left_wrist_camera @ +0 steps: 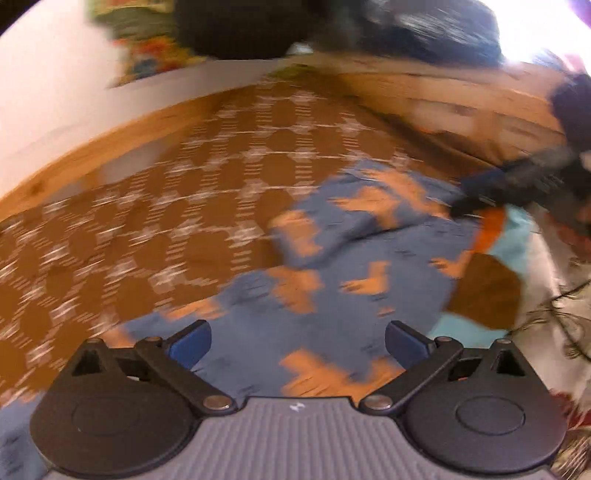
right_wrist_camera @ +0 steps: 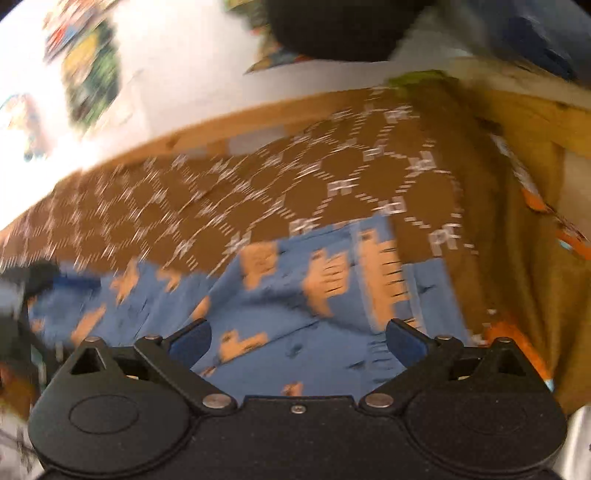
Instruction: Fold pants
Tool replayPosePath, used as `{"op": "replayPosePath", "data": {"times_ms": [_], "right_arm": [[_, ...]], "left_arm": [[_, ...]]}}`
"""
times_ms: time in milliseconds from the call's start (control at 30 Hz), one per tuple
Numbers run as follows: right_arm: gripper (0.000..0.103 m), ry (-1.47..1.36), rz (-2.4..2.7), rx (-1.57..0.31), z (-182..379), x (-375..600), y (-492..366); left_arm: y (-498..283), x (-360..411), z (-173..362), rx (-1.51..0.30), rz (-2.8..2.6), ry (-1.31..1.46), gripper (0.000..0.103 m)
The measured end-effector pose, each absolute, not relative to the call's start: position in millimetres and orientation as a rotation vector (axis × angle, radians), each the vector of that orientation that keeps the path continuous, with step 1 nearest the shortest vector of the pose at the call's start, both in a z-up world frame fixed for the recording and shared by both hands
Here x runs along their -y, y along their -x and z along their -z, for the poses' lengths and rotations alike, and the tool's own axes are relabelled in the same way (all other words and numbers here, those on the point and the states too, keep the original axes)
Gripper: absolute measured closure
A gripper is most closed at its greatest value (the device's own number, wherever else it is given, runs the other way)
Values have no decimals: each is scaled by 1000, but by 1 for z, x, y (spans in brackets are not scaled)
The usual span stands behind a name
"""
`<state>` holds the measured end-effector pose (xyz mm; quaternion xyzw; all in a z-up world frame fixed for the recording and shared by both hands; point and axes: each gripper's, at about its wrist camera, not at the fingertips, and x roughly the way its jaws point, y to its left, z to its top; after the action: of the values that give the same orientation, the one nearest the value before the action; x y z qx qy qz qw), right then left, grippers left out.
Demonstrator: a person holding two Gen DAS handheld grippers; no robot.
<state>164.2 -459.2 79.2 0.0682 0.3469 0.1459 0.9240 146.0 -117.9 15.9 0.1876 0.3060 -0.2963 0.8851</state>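
The pants [left_wrist_camera: 332,266] are blue with orange animal shapes and lie rumpled on a brown bedcover [left_wrist_camera: 166,206] with a white hexagon pattern. My left gripper [left_wrist_camera: 297,343] is open and empty above the near part of the pants. In the right wrist view the pants [right_wrist_camera: 295,295] lie bunched just ahead of my right gripper [right_wrist_camera: 297,343], which is open and empty. The right gripper also shows blurred in the left wrist view [left_wrist_camera: 517,184] at the far right edge of the pants. Both views are motion-blurred.
A wooden bed frame [left_wrist_camera: 424,88] runs behind the bedcover, with a white wall [left_wrist_camera: 48,92] to the left. Dark bundled things [left_wrist_camera: 424,26] sit on the frame at the back. A light blue and orange cloth [left_wrist_camera: 513,229] lies right of the pants.
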Motion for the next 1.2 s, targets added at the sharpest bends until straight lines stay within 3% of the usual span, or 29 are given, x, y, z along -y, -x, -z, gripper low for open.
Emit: {"op": "replayPosePath", "data": {"times_ms": [33, 67, 100, 133, 200, 367, 433, 500, 600, 700, 967, 1200], "right_arm": [[24, -149, -283, -704, -76, 467, -166], [32, -151, -254, -713, -72, 474, -169], [47, -156, -227, -730, -68, 480, -175], [54, -177, -209, -751, -62, 487, -179], [54, -247, -200, -763, -55, 498, -186], [54, -329, -185, -758, -46, 507, -201], [54, -334, -166, -752, -42, 506, -204], [56, -297, -151, -721, -39, 501, -204], [64, -239, -135, -690, -37, 493, -203], [95, -218, -92, -682, -37, 493, -203], [98, -261, -100, -636, -71, 506, -193], [98, -210, -59, -736, -95, 520, -164]], "left_arm": [[-146, 132, -11, -651, 642, -415, 13], [-145, 142, -7, -661, 663, -443, 27], [-146, 152, -2, -671, 673, -473, 36], [-145, 160, 3, -680, 678, -494, 41], [-147, 172, 11, -698, 689, -511, 51], [-155, 182, 27, -758, 666, -510, 59], [-159, 181, 32, -770, 637, -496, 67], [-164, 179, 35, -784, 626, -480, 85], [-162, 178, 34, -773, 619, -486, 95], [-160, 178, 33, -763, 619, -482, 99], [-160, 162, 19, -749, 653, -390, 102], [-146, 163, 11, -750, 717, -422, 102]]}}
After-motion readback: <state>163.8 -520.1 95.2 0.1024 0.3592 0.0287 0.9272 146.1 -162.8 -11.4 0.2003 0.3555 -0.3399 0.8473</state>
